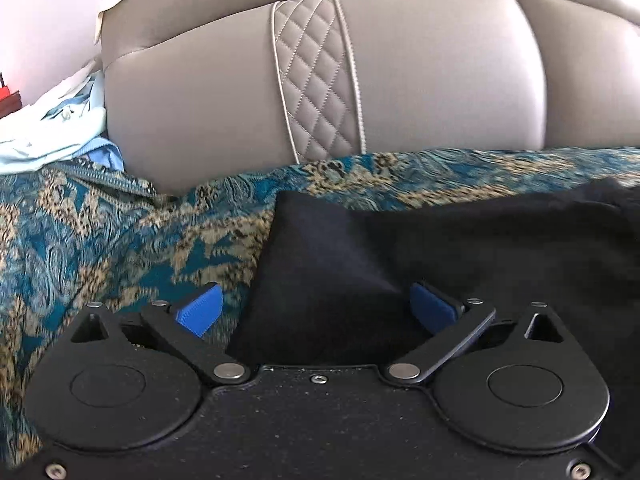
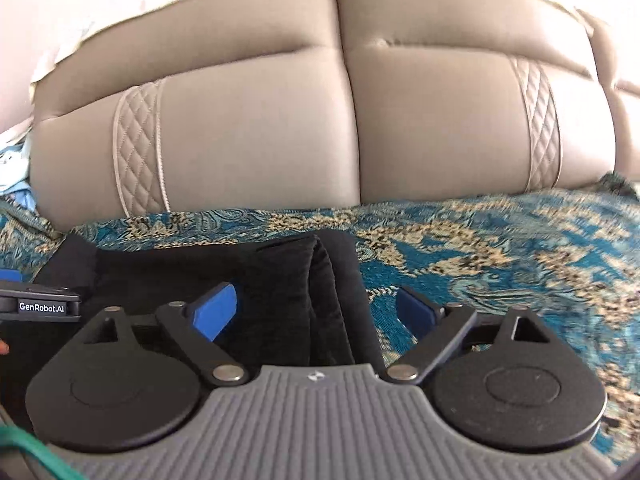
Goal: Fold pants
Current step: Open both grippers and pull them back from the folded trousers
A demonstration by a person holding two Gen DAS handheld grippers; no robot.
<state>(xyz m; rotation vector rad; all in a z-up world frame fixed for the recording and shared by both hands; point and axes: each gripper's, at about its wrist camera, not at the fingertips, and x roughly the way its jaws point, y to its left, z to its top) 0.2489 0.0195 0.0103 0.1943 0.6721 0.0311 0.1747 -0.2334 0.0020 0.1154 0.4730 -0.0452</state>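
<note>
The black pants [image 1: 400, 256] lie bunched in thick folds on the patterned blue cover [image 2: 500, 248] near the sofa's backrest [image 2: 260, 132], left gripper [image 1: 316, 308] and right gripper [image 2: 316, 312] both spread wide over opposite ends, bare cover stretching either side.

Support: sofa seat under a patterned teal-and-gold cover [image 1: 100, 232], taupe backrest [image 1: 200, 100] behind. Lying on it: black pants [image 1: 460, 248], folded; crumpled light-blue cloth [image 1: 52, 136] at far left.

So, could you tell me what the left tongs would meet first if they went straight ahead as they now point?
Most likely the black pants, already lying between the open left tongs. Beyond them come the patterned cover and the sofa backrest; depth is unclear.
</note>
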